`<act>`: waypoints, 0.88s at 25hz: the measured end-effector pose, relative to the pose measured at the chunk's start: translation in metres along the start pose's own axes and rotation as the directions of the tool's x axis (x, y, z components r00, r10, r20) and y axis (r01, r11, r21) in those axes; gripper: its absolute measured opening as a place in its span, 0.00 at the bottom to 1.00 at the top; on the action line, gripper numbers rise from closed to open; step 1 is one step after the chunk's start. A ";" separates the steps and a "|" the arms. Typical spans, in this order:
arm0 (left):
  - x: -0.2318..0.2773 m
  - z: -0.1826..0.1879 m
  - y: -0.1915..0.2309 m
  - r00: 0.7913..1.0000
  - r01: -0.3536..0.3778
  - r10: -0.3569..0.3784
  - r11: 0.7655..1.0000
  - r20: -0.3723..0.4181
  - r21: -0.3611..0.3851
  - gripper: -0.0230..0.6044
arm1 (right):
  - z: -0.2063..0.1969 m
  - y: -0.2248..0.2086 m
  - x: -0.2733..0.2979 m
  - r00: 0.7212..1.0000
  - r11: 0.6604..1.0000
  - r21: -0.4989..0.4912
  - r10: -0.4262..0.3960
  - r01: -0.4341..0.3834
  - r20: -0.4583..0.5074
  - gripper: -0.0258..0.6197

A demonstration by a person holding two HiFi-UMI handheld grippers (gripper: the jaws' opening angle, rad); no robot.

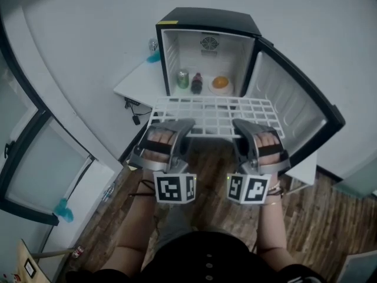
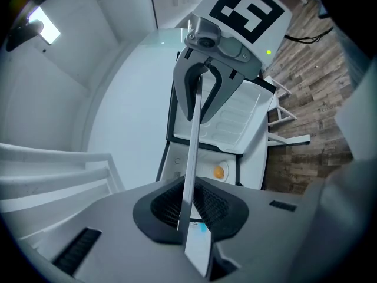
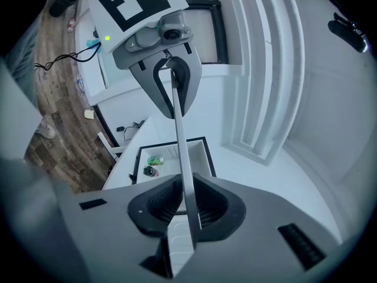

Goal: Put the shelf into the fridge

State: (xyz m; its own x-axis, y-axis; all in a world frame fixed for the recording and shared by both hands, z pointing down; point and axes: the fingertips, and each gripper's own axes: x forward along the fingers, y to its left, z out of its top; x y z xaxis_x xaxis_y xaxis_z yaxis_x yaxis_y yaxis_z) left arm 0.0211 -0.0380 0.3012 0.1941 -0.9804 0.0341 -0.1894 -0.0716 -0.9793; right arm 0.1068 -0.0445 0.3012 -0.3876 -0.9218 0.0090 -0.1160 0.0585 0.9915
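Observation:
I hold a white wire shelf level in front of the open black mini fridge. My left gripper is shut on the shelf's near edge at the left. My right gripper is shut on the same edge at the right. In the left gripper view the shelf runs edge-on between the ribbed pads of the left gripper. The right gripper view shows the same: the shelf is pinched in the right gripper. On the fridge floor stand a green can, a dark bottle and an orange on a plate.
The fridge door hangs open to the right, close beside the shelf's right end. The fridge sits on a low white table with a cable hanging at its front. A glass-door cabinet stands at the left on the wood floor.

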 end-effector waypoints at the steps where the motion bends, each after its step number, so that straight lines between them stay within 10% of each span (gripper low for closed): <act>1: 0.004 0.000 0.001 1.000 -0.002 0.002 1.000 0.005 0.001 0.11 | -0.002 0.000 0.004 1.000 1.000 0.001 -0.003 0.003 -0.005 0.13; 22: 0.102 -0.043 0.015 0.995 0.014 -0.016 1.000 0.097 0.021 0.11 | -0.016 -0.004 0.101 0.995 1.000 0.010 -0.027 0.028 -0.094 0.13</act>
State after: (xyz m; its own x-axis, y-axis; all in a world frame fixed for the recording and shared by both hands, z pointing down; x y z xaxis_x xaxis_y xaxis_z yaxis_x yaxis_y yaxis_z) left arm -0.0032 -0.1473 0.2986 0.2894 -0.9567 0.0302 -0.1660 -0.0812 -0.9828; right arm 0.0830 -0.1443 0.3007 -0.2969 -0.9549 -0.0057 -0.1357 0.0363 0.9901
